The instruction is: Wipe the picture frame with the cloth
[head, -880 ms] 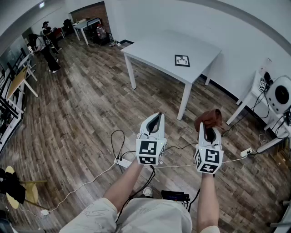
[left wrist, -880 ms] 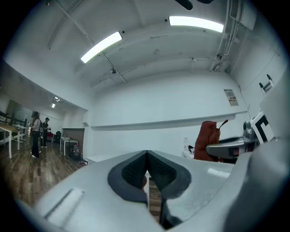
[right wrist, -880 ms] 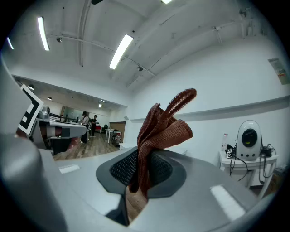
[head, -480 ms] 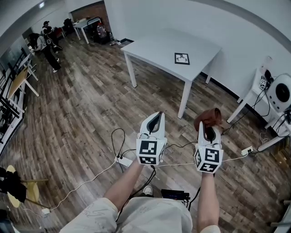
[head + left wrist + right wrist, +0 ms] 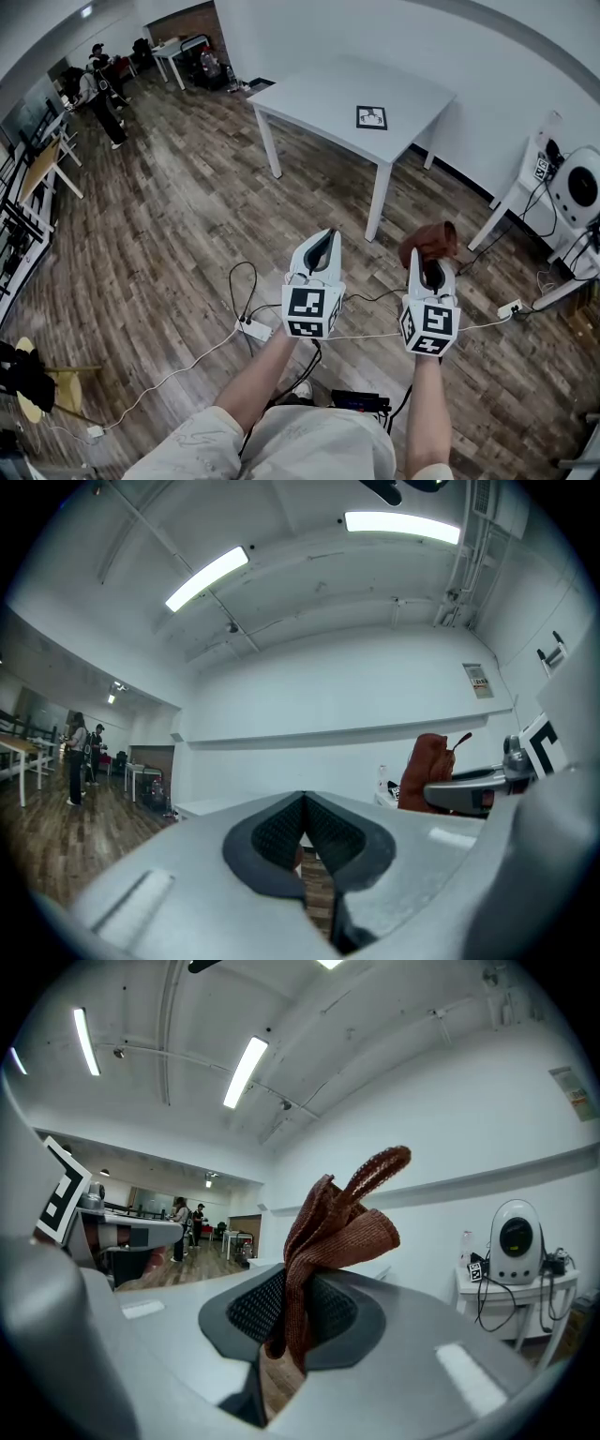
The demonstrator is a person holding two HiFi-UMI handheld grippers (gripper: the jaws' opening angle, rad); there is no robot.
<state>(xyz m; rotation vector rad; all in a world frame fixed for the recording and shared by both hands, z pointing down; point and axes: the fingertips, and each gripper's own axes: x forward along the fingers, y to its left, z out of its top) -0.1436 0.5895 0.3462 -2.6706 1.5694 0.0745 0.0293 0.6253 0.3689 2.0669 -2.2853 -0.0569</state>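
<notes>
The right gripper [image 5: 424,266] has its jaws pinching the cloth [image 5: 432,242], well apart from the picture frame [image 5: 372,117] on the tabletop [image 5: 314,94] (left gripper [image 5: 321,246] jaws pressed together, empty), so all wiping remains.

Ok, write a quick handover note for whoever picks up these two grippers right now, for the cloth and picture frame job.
Left gripper: fingers together, nothing between them.
Right gripper: shut on the brown cloth, which bunches up above the fingers.
Picture frame: lies flat on the white table ahead, well away from both grippers.
Done: the cloth is in hand.
Left: walk up to the table and wipe the frame. From this distance, wiping does not look started.
</notes>
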